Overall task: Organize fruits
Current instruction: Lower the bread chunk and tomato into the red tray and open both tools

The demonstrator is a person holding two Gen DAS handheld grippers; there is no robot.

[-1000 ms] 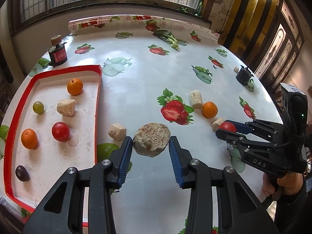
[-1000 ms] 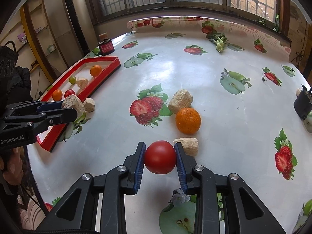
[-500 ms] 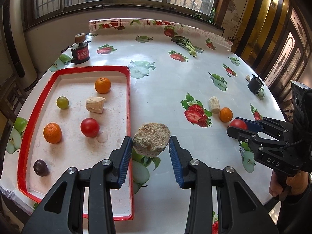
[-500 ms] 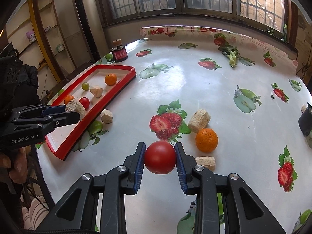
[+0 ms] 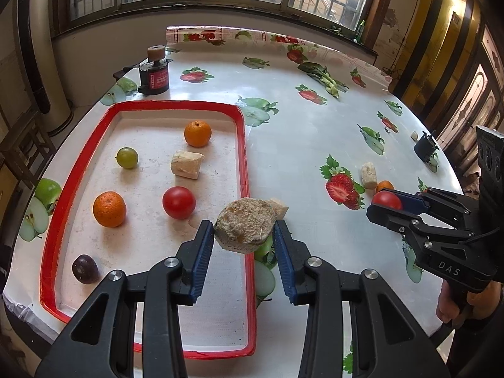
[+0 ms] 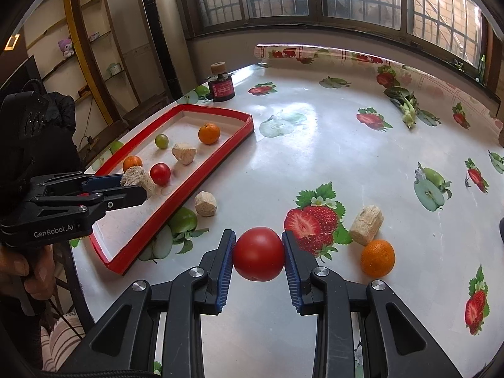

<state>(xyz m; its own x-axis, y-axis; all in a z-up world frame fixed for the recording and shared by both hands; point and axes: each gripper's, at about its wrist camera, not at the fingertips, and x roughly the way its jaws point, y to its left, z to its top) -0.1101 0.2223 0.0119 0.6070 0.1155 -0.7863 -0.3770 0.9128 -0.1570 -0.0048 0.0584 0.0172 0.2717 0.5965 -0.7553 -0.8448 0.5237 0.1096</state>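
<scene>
My left gripper [image 5: 243,245] is shut on a round beige rough lump [image 5: 245,229] and holds it above the right rim of the red-rimmed tray [image 5: 245,145]. My right gripper [image 6: 258,256] is shut on a red tomato [image 6: 258,258], lifted over the table; it shows at the right of the left wrist view [image 5: 386,200]. The tray holds two oranges [image 5: 197,133], a green grape [image 5: 127,157], a red tomato [image 5: 178,202], a beige chunk [image 5: 186,163] and a dark plum [image 5: 85,268].
On the fruit-print tablecloth lie an orange [image 6: 377,257], a beige cylinder chunk [image 6: 366,223] and a small beige chunk [image 6: 205,203] beside the tray. A dark red-labelled jar [image 5: 154,74] stands behind the tray. A small black object [image 5: 425,148] sits at the far right edge.
Both grippers have lifted their loads and moved left toward the tray. The left gripper with the beige lump is now over the tray's right rim.
</scene>
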